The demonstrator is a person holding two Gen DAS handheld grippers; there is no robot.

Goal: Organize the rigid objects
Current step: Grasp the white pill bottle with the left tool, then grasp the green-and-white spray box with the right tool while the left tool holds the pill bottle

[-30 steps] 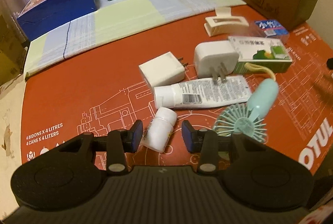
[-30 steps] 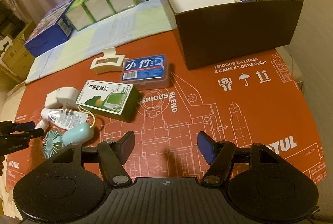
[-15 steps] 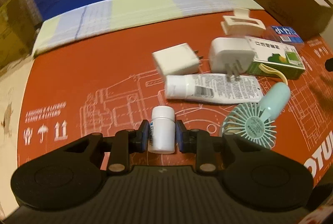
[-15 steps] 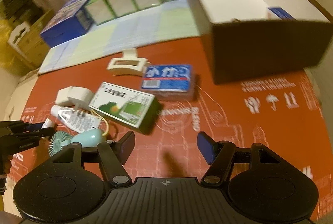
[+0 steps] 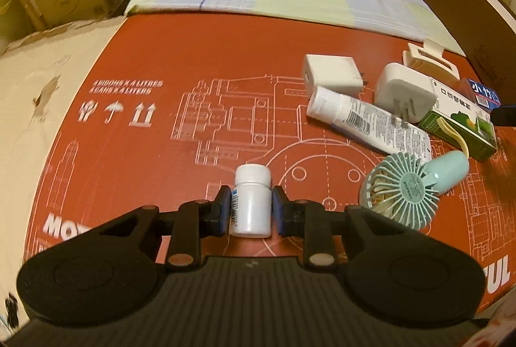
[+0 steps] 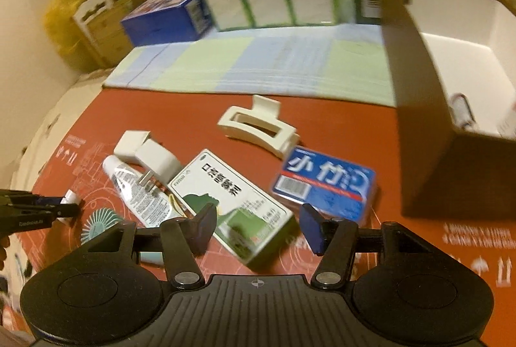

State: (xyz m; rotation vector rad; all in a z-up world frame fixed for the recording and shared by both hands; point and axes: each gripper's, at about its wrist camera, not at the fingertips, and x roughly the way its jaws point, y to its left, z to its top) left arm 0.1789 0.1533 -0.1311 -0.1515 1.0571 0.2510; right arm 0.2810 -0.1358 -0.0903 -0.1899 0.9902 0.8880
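Note:
My left gripper (image 5: 251, 211) is shut on a small white pill bottle (image 5: 251, 201) and holds it over the red mat (image 5: 161, 153). It also shows at the far left of the right wrist view (image 6: 48, 208). My right gripper (image 6: 258, 227) is open and empty, hovering over a green and white carton (image 6: 232, 201). Next to the carton lie a blue packet (image 6: 325, 182), a cream hair claw (image 6: 258, 127), a white tube (image 5: 367, 117), two white plug adapters (image 5: 403, 92) (image 5: 332, 76) and a mint hand fan (image 5: 412, 185).
A brown cardboard box (image 6: 429, 108) with a white inside stands at the right, with items in it. A checked cloth (image 6: 258, 63) lies behind the mat, with green boxes (image 6: 274, 1) and a blue box (image 6: 167, 14) on it.
My left gripper closed on the pill bottle, which lay loose between open jaws, and swung left with it. My right gripper moved left from near the box to over the green carton.

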